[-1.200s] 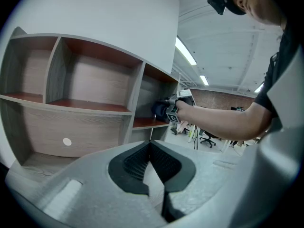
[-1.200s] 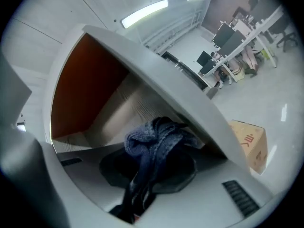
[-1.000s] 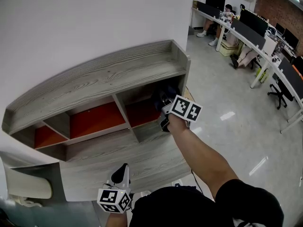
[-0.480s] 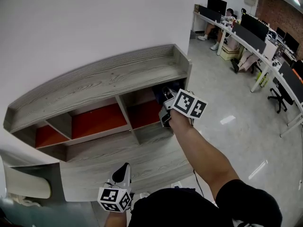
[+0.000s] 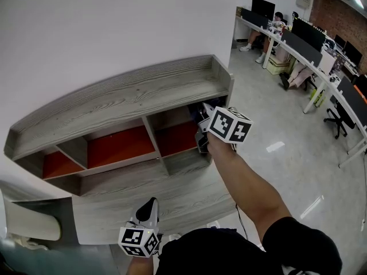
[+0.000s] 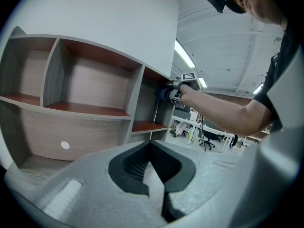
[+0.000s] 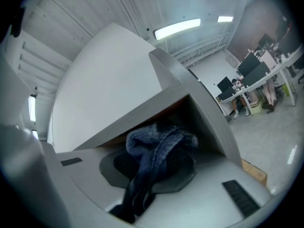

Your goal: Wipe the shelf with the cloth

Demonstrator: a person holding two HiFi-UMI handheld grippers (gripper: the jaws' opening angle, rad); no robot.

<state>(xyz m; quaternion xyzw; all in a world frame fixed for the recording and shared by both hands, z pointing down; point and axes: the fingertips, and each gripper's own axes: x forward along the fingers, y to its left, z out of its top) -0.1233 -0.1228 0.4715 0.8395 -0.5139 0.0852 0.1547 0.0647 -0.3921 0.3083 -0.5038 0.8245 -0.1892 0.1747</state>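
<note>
The grey wood shelf [image 5: 123, 93] has orange-backed compartments and stands against a white wall. My right gripper [image 5: 202, 132] is at the mouth of the upper right compartment, shut on a dark blue cloth [image 5: 195, 111]. In the right gripper view the cloth [image 7: 159, 139] bunches between the jaws of the right gripper [image 7: 153, 161], just under the shelf's top board [image 7: 190, 87]. My left gripper [image 5: 150, 204] hangs low in front of the shelf's lower board, its jaws shut on nothing [image 6: 151, 144]. The left gripper view shows the shelf compartments [image 6: 85, 110] and the cloth [image 6: 163, 93] held high at the right.
Glossy grey floor [image 5: 275, 113] spreads to the right of the shelf. Long desks with monitors [image 5: 298, 33] and seated people stand at the far right, with an office chair [image 5: 338, 110]. A white rounded object [image 5: 34, 228] sits at the lower left.
My right gripper with the cloth has drifted slightly outward and to the right at the compartment's mouth. The left gripper has stayed where it was.
</note>
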